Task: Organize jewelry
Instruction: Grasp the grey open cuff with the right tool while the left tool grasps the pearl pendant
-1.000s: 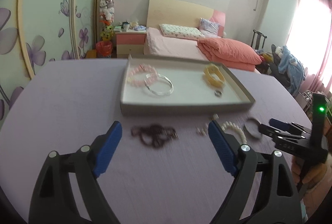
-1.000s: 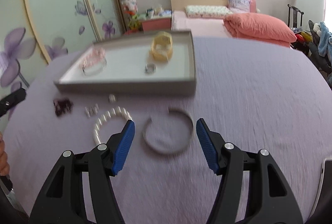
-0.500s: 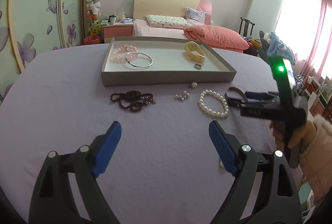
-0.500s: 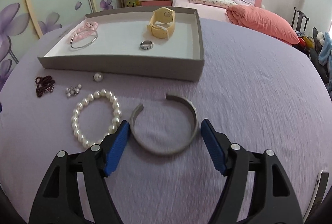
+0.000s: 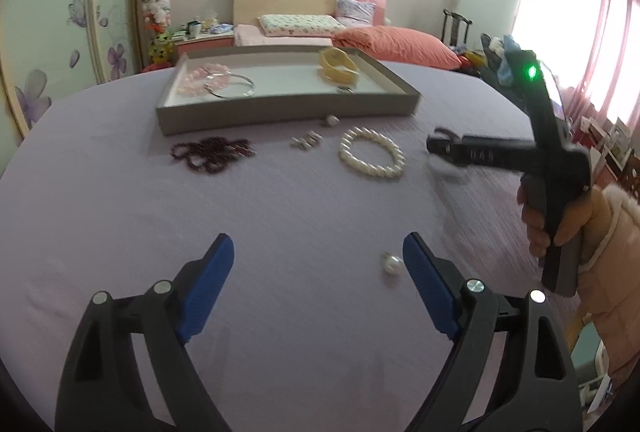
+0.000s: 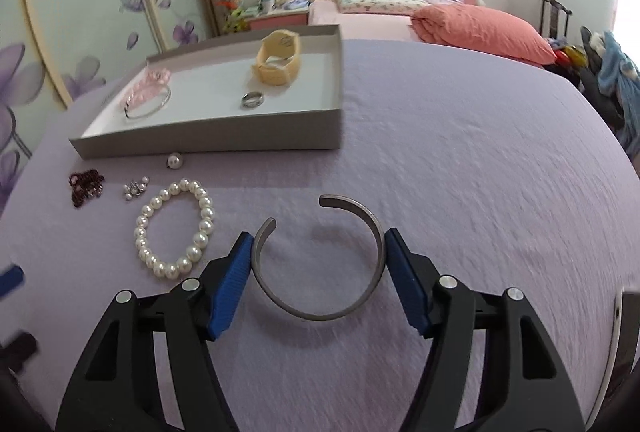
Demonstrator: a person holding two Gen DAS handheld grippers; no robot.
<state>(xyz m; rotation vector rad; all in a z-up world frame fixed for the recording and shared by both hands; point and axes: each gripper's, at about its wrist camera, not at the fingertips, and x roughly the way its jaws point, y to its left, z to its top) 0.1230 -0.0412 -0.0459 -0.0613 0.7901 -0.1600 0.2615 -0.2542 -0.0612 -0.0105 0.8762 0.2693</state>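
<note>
- Right gripper [image 6: 318, 252] low over the purple cloth [image 6: 460, 192], blue pads against both outer sides of the grey open cuff bangle [image 6: 320, 306]; jaws just been closing, clamped on the bangle.
- Left gripper [image 5: 318, 256] spread wide above bare cloth, nothing between the pads; a loose pearl [image 5: 392, 267] just inside its right finger.
- Just left of the bangle, a white pearl bracelet [image 6: 176, 228].
- Farther left, a small silvery cluster [image 6: 135, 188] and a dark red bead strand [image 6: 85, 186].
- Single pearl [image 6: 174, 161] close to the front wall of the tray.
- Grey tray [image 6: 208, 140] beyond, holding a pink bead bracelet [image 6: 150, 88], thin silver bangle [image 6: 148, 106], silver ring [image 6: 253, 99] and yellow watch [image 6: 278, 58].
</note>
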